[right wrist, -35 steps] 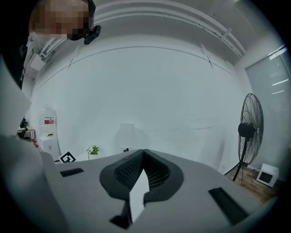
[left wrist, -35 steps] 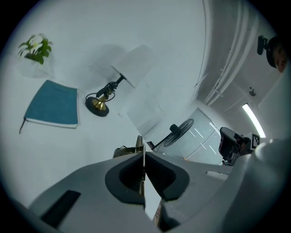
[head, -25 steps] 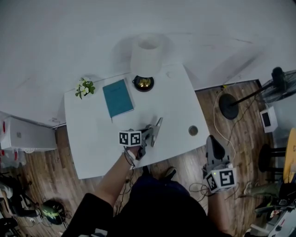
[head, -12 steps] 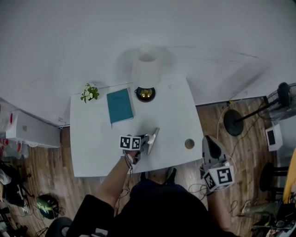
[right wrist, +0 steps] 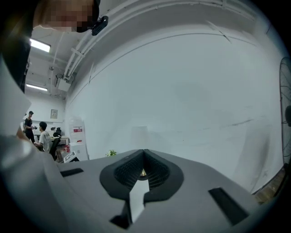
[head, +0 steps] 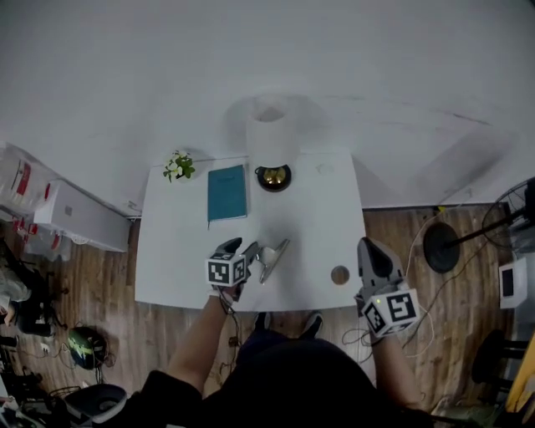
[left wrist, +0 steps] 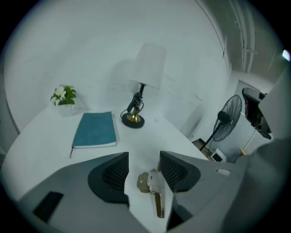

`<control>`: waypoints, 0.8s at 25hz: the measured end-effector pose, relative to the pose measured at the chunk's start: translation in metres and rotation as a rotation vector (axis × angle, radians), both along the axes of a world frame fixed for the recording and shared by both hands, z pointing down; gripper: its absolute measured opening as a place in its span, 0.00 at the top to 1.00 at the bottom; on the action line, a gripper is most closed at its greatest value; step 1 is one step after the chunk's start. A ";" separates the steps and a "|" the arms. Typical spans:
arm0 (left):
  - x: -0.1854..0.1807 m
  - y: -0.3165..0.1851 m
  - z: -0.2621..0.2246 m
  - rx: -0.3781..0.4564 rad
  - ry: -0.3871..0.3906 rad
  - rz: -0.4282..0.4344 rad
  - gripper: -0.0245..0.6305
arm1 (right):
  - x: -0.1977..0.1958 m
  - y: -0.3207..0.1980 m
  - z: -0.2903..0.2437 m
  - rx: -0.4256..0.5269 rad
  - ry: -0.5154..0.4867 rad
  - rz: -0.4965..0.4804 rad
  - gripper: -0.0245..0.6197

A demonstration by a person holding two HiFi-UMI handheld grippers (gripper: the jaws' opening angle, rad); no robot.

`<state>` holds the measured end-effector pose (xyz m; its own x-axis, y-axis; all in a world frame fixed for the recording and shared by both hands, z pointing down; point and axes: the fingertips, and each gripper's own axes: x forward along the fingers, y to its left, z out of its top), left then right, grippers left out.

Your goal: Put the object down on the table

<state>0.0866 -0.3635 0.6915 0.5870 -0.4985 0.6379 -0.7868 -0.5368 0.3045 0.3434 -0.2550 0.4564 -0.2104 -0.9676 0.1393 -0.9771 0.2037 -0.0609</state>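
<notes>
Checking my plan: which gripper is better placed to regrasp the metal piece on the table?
Left. The left gripper, jaws just opened, is right at the metal piece; the right gripper is shut, facing the wall.

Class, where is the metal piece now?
In the left gripper view, the metal piece lies on the white table between the left gripper's just-opened jaws.

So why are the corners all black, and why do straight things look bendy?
Left gripper view: the wide lens gives a round picture with black corners, and the lamp throws a soft grey shadow on the wall. Right gripper view: same round edge, and the long rail up high curves. Head view: even light, no glare, all sharp.
</notes>
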 end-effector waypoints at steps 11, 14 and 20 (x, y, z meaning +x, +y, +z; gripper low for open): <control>-0.002 0.021 -0.210 0.425 0.194 -0.134 0.90 | -0.013 -0.026 -0.035 0.108 -0.045 -0.158 0.95; -0.002 0.031 -0.259 0.544 0.197 -0.122 0.96 | -0.027 -0.029 -0.046 0.135 -0.008 -0.188 0.95; -0.014 0.039 -0.332 0.744 0.141 -0.115 0.96 | -0.046 -0.033 -0.079 0.211 0.022 -0.186 0.95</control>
<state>0.0729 -0.3246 0.3598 0.5567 -0.8301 0.0327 -0.8305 -0.5571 -0.0036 0.2973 -0.2884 0.3775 -0.3864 -0.9207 -0.0543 -0.9223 0.3857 0.0229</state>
